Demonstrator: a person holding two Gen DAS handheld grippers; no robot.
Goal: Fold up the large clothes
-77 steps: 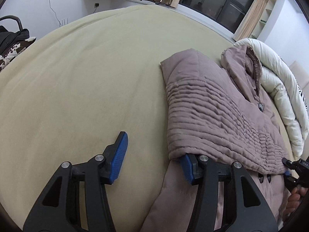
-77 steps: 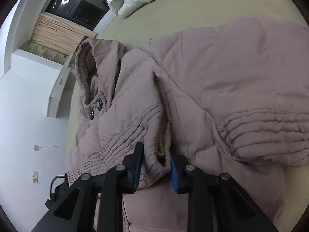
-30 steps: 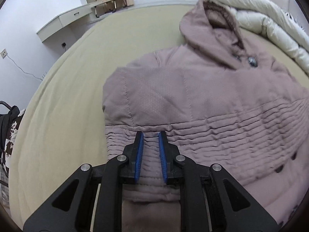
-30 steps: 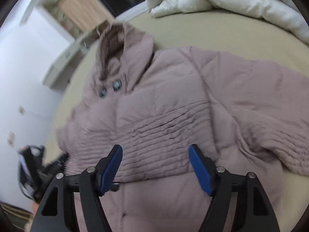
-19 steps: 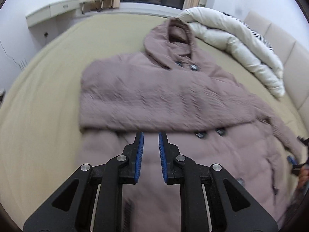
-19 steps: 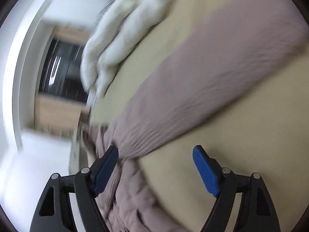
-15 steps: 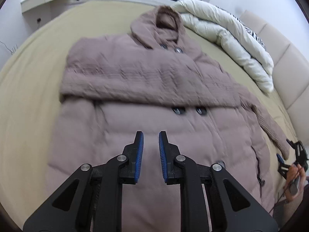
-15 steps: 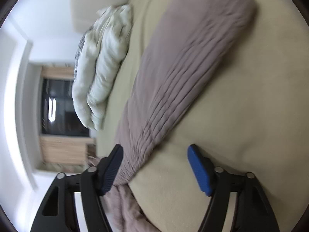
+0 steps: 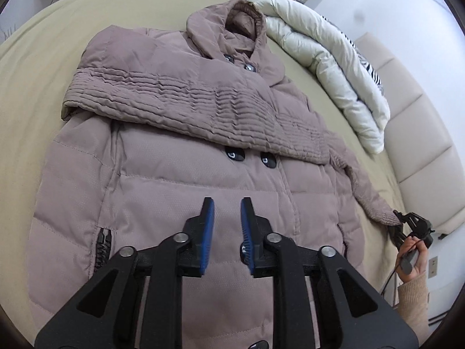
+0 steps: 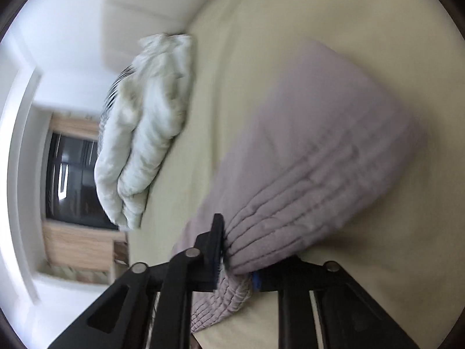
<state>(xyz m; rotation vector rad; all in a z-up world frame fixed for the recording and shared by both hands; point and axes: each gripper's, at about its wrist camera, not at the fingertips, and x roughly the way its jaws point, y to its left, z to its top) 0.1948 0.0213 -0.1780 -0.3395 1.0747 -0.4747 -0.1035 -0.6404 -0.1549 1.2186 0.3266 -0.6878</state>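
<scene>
A mauve hooded puffer coat (image 9: pixel 180 180) lies face up on the beige bed (image 9: pixel 26 87). One sleeve is folded across its chest (image 9: pixel 186 101). The other sleeve (image 9: pixel 366 192) stretches out to the right. My left gripper (image 9: pixel 226 221) hovers above the coat's lower front, its jaws nearly shut and empty. My right gripper (image 10: pixel 235 261) is shut on the cuff of the outstretched sleeve (image 10: pixel 305 180); it also shows in the left wrist view (image 9: pixel 407 226) at the far right.
A rolled white duvet (image 9: pixel 328 67) lies along the bed's right side, also in the right wrist view (image 10: pixel 145 133). A padded beige headboard (image 9: pixel 418 145) is behind it. A dark window with curtains (image 10: pixel 69 171) is in the background.
My left gripper pulled back from the folded sleeve, shut and empty. My right gripper swung to the outstretched sleeve's cuff and closed on it.
</scene>
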